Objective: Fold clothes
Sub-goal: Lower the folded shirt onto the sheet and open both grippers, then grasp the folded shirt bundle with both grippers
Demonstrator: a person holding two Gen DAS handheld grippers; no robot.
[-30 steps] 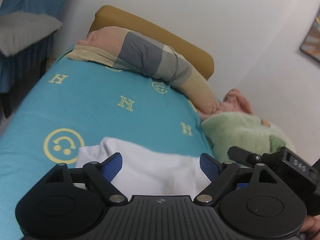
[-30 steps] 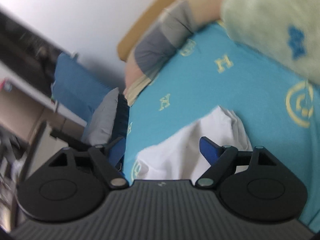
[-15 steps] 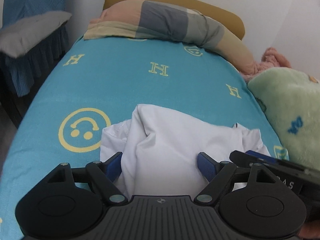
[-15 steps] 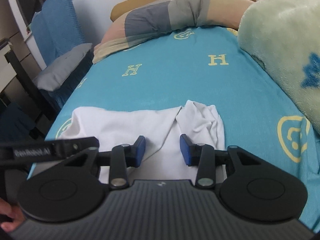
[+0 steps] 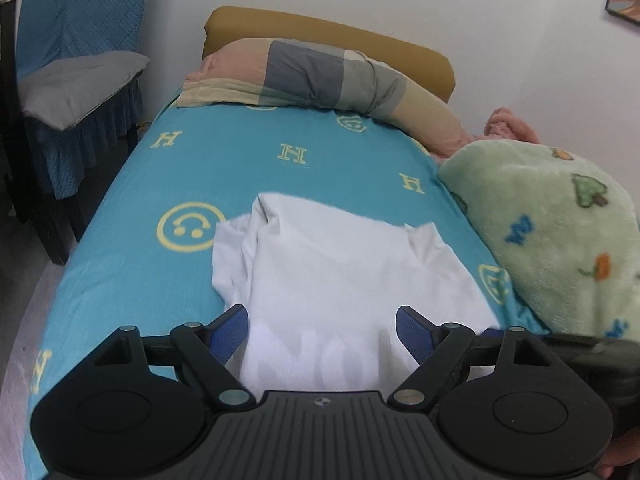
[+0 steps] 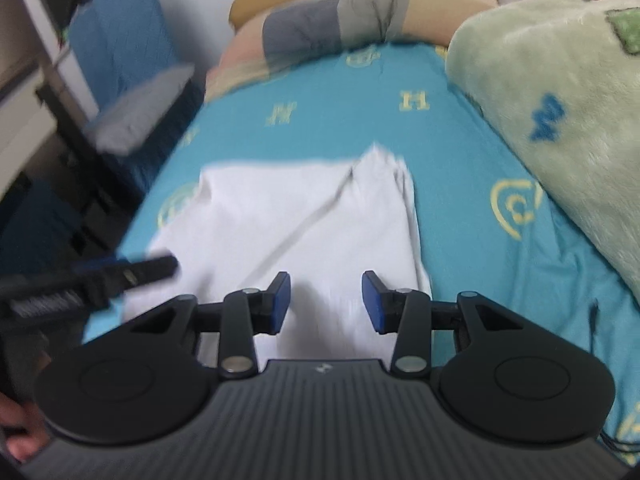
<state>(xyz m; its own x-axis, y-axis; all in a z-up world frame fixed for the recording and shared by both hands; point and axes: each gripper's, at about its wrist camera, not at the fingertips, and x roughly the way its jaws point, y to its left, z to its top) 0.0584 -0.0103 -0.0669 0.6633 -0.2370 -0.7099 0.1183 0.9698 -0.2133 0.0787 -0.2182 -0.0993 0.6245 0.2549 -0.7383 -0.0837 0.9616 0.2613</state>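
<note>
White garment [image 5: 344, 280] flat on bed [image 5: 120, 280]. Left gripper [image 5: 322, 330] jaws wide, empty. Right gripper [image 6: 325, 302] jaws half-closed, just narrowed, nothing pinched. Advice: grip near hem corners evenly before folding.

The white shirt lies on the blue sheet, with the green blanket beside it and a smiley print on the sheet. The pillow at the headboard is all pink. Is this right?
Not quite. The pillow has pink, grey and beige blocks, as the left wrist view shows. The white shirt, blue sheet, green blanket and smiley are as you say.
</note>
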